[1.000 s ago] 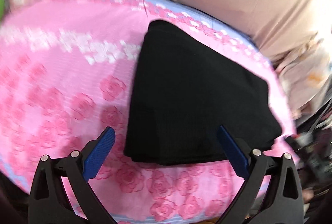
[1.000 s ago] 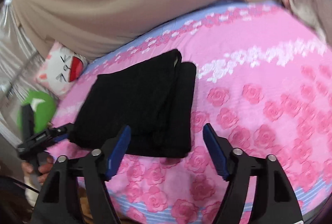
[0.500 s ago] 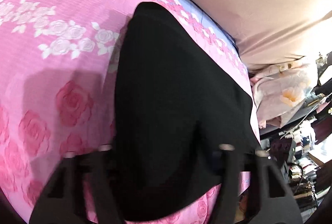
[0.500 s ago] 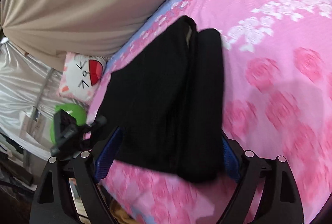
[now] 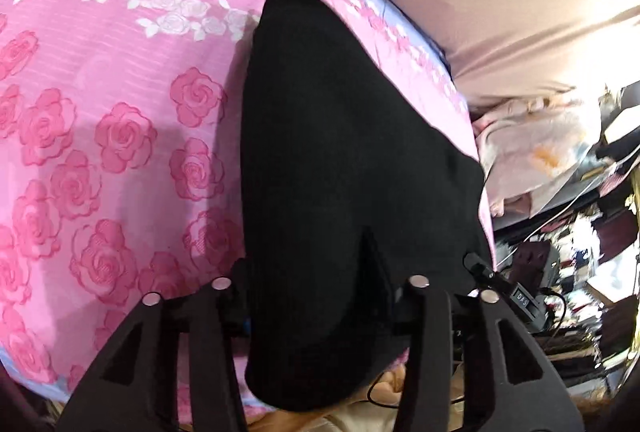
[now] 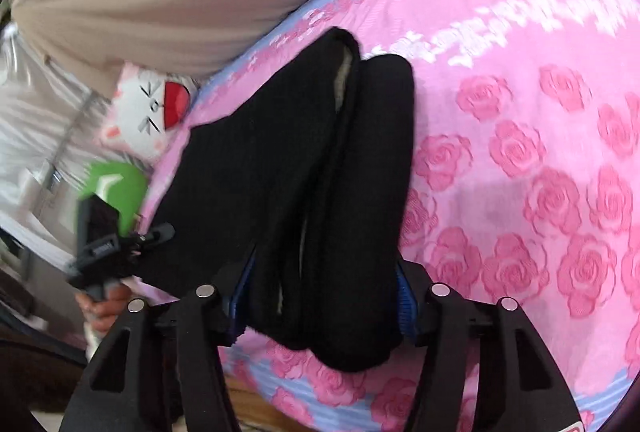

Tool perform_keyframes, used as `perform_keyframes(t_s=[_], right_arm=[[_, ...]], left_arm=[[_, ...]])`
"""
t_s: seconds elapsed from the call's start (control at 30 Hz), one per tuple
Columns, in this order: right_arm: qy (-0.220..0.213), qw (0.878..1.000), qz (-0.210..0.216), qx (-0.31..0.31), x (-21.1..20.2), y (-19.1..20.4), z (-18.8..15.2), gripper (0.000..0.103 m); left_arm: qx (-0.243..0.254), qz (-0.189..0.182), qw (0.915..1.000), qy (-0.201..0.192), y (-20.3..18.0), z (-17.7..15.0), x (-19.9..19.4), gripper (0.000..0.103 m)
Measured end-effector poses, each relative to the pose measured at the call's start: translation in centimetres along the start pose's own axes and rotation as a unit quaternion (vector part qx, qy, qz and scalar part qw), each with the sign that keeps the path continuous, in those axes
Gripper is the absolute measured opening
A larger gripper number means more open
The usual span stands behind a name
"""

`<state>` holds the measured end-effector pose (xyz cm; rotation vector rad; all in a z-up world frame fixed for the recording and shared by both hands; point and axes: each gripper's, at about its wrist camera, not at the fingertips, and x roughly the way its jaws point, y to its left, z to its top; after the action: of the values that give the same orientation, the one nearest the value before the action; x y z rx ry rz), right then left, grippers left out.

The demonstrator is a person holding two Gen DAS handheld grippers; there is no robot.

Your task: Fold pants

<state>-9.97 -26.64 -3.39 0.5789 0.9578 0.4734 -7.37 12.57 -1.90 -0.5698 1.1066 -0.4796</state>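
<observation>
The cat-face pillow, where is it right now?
In the right wrist view the cat-face pillow sits upper left, off the pink sheet's edge, just above the green object, beside the black pants.

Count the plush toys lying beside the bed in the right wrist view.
2. A white cat-face plush lies off the bed's far left edge, against the beige curtain. A green plush sits just below it, partly behind the left tongs; more could be hidden there.

Folded black pants (image 6: 296,168) on pink bedspread (image 6: 520,152)

Right hand-held gripper (image 6: 320,306) closing around folded black pants (image 6: 304,192) on rose-printed pink sheet (image 6: 540,172); cat plush (image 6: 140,112) beyond
</observation>
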Motion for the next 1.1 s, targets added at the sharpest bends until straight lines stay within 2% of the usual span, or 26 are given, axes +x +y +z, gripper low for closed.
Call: perform_keyframes(t_s=[0.13,0.23,0.27,0.3,0.37,0.4,0.43,0.47,0.57,0.6,0.63,0.67,0.8,0.87,0.9,0.97,1.0,1.03,1.07,1.1], right_arm=[[-0.039,0.999,-0.003,0.002,-1.4,-0.4,2.7,0.062],[-0.071,0.997,-0.003,0.039,-1.9,-2.7,5.2,0.061],[-0.080,0.995,-0.022,0.047,-2.0,-3.1,5.5,0.058],[-0.089,0.993,-0.065,0.038,-2.1,-3.2,5.7,0.056],[-0.085,0.988,-0.128,-0.006,-1.9,-2.1,5.4,0.050],[-0.079,0.988,-0.128,-0.025,-1.7,-1.4,5.0,0.050],[-0.071,0.990,-0.121,-0.036,-1.4,-0.8,4.6,0.050],[-0.064,0.990,-0.117,-0.043,-1.0,-0.2,4.2,0.050],[-0.048,0.991,-0.110,-0.062,0.0,0.9,3.6,0.050],[-0.044,0.992,-0.101,-0.062,0.5,0.9,3.7,0.050],[-0.044,0.993,-0.094,-0.059,0.5,0.3,3.9,0.048],[-0.043,0.994,-0.088,-0.055,0.8,-0.1,4.0,0.022],[-0.061,0.992,-0.078,-0.073,-0.6,0.9,3.8,0.016],[-0.060,0.992,-0.086,-0.076,-0.4,0.6,3.5,0.017],[-0.050,0.991,-0.105,-0.069,0.5,-0.2,3.4,0.019],[-0.048,0.993,-0.093,-0.049,0.6,-1.1,3.4,0.028],[-0.051,0.994,-0.087,-0.037,-0.4,-0.8,3.6,0.029],[-0.067,0.993,-0.090,-0.037,-1.5,-0.1,3.6,0.034],[-0.083,0.992,-0.090,-0.043,-2.5,0.4,3.5,0.051],[-0.107,0.989,-0.090,-0.053,-3.8,1.3,3.3,0.060]], left_arm=[[0.035,0.041,0.9981,-0.030,-1.6,0.8,-0.8,0.058],[0.031,0.083,0.9953,-0.040,-1.6,1.3,-0.3,0.059],[0.029,0.092,0.9941,-0.049,-1.8,1.3,-0.6,0.059],[0.035,0.103,0.9922,-0.062,-2.2,1.2,-1.1,0.059],[0.077,0.145,0.9815,-0.100,-4.2,0.7,-2.5,0.060],[0.106,0.165,0.9736,-0.116,-5.6,0.4,-2.8,0.063],[0.126,0.178,0.9681,-0.124,-6.4,0.2,-2.9,0.074],[0.152,0.195,0.9597,-0.134,-7.6,-0.1,-2.6,0.081],[0.196,0.235,0.9432,-0.129,-9.5,-0.1,-0.3,0.082],[0.197,0.243,0.9420,-0.122,-9.5,0.0,0.7,0.082],[0.195,0.244,0.9427,-0.116,-9.5,0.1,1.3,0.082],[0.192,0.244,0.9446,-0.107,-9.3,0.2,2.2,0.082],[0.191,0.270,0.9379,-0.106,-9.0,-0.4,3.3,0.082],[0.194,0.275,0.9358,-0.105,-8.7,-0.7,3.6,0.084],[0.195,0.278,0.9347,-0.105,-8.6,-0.8,3.8,0.084],[0.199,0.287,0.9313,-0.105,-8.7,-0.9,4.0,0.085],[0.199,0.289,0.9303,-0.106,-8.8,-0.9,4.1,0.085],[0.198,0.290,0.9302,-0.106,-8.8,-0.9,4.0,0.086],[0.196,0.289,0.9309,-0.106,-8.8,-0.9,4.0,0.086],[0.193,0.289,0.9317,-0.106,-8.8,-0.9,3.9,0.086]])
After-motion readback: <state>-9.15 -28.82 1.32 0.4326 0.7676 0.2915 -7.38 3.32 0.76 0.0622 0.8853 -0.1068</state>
